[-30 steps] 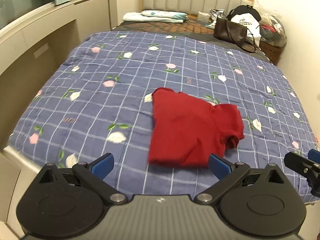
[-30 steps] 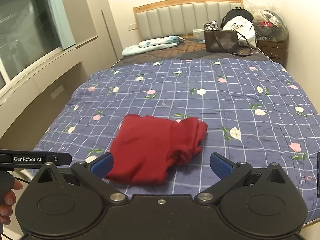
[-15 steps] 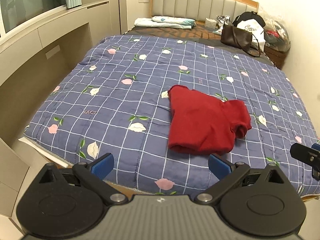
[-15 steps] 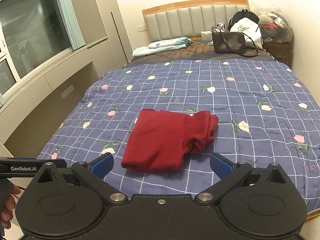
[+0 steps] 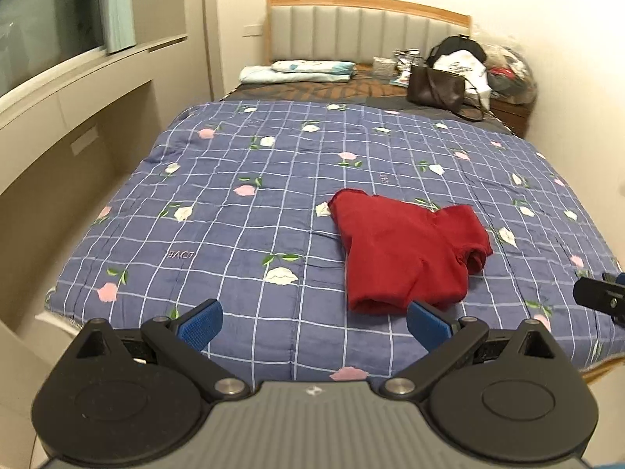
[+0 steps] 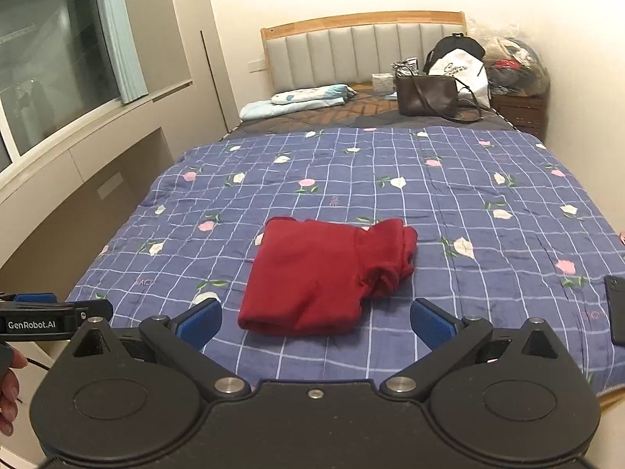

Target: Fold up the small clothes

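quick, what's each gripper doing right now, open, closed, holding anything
Left gripper: open, holding nothing.
Right gripper: open, holding nothing; the red garment lies on the bed.

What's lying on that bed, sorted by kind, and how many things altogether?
Folded red garment: 1
Blue floral quilt: 1
Folded light blue bedding near the headboard: 1
Bags: 3, namely brown handbag, white tote, black bag
Dark phone at the quilt's right edge: 1
Total: 7

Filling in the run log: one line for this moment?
red shirt: folded on quilt | left gripper: open, empty | right gripper: open, empty
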Demonstrator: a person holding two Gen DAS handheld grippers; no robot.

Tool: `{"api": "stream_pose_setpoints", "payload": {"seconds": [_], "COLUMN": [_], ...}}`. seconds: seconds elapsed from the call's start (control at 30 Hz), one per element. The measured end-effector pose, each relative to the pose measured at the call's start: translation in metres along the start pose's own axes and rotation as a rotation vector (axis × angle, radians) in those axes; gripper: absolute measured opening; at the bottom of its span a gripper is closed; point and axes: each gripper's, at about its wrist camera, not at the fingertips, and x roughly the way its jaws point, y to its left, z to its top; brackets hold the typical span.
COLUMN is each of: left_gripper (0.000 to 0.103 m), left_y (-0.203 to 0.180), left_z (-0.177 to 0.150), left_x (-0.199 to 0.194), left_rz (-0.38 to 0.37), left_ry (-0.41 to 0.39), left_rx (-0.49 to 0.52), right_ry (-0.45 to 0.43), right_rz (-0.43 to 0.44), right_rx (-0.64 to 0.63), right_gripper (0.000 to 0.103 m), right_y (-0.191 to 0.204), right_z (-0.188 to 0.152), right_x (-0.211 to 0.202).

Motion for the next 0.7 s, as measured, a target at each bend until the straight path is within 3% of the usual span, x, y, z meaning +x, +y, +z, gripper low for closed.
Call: {"api": "stream_pose_setpoints", "payload": {"seconds": [0.23,0.7], "left_gripper": [0.102,0.102], "left_y": [0.014,0.028], "left_z": [-0.019,-0.039], "left_x": [0.003,0.004], "left_rz": [-0.069,-0.105], "left_ry": [0.016,0.074], "left_rx": [0.037,0.04], "right_ry": [0.039,0.078], "right_rz": [-0.046,-0.105], "right_rx": [0.032,0.077], "right_gripper": [0.102,0.102], "right_y": [0.02,0.03], "right_z": [-0.025,-0.057], "right_x": [-0.006,-0.017]}}
